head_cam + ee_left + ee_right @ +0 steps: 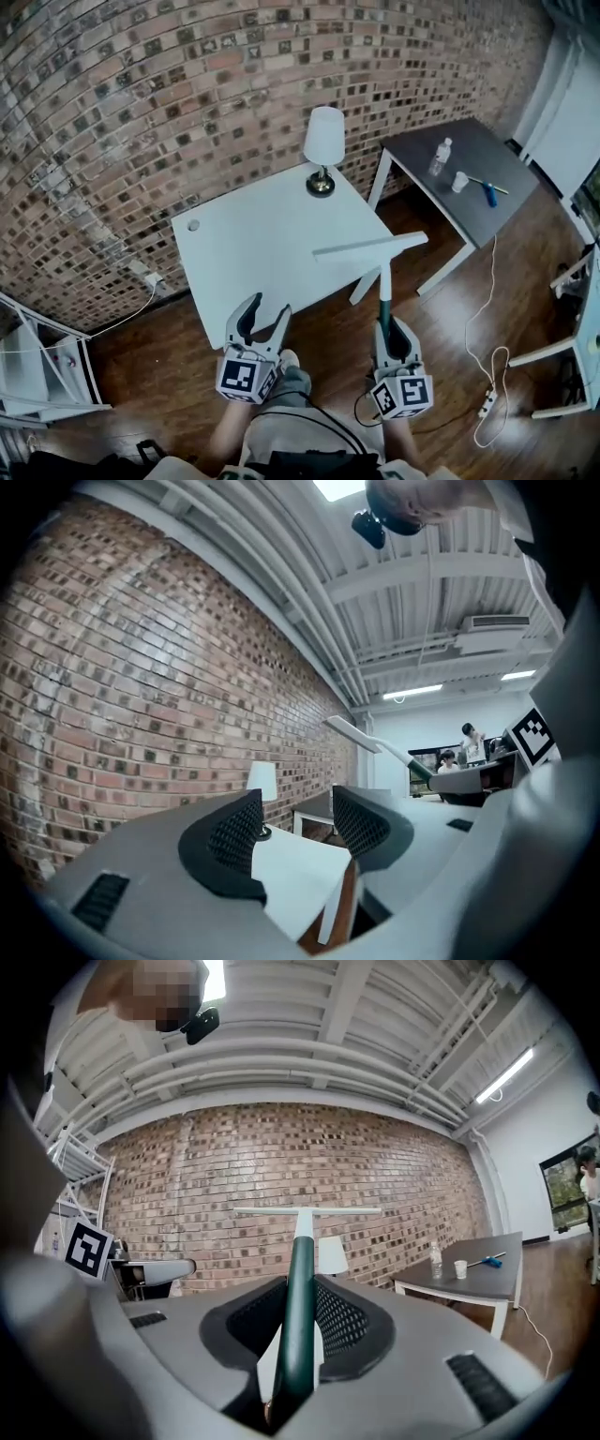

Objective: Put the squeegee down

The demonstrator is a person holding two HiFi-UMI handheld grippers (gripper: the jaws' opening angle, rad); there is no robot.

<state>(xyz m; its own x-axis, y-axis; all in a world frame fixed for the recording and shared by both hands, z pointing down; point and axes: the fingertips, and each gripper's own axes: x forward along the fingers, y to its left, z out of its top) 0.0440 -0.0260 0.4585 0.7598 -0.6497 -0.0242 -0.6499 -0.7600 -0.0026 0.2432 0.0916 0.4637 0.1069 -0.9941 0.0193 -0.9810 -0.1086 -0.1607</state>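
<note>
The squeegee [383, 281] has a dark green handle and a long white blade, which hangs over the near right corner of the white table [253, 253]. My right gripper [385, 330] is shut on the green handle, just off the table's front edge. In the right gripper view the handle [299, 1288] runs straight out between the pads, with the blade level at the top. My left gripper [263, 315] stands open at the table's front edge, nothing between its fingers [234, 834]. The left gripper view shows the squeegee [375, 745] off to the right.
A white table lamp [323, 150] stands at the white table's far edge by the brick wall. A dark grey table [487, 150] at right bears a bottle [439, 157], a cup [458, 182] and a blue tool [488, 193]. A cable and power strip [487, 403] lie on the wooden floor. White shelving [37, 366] stands at left.
</note>
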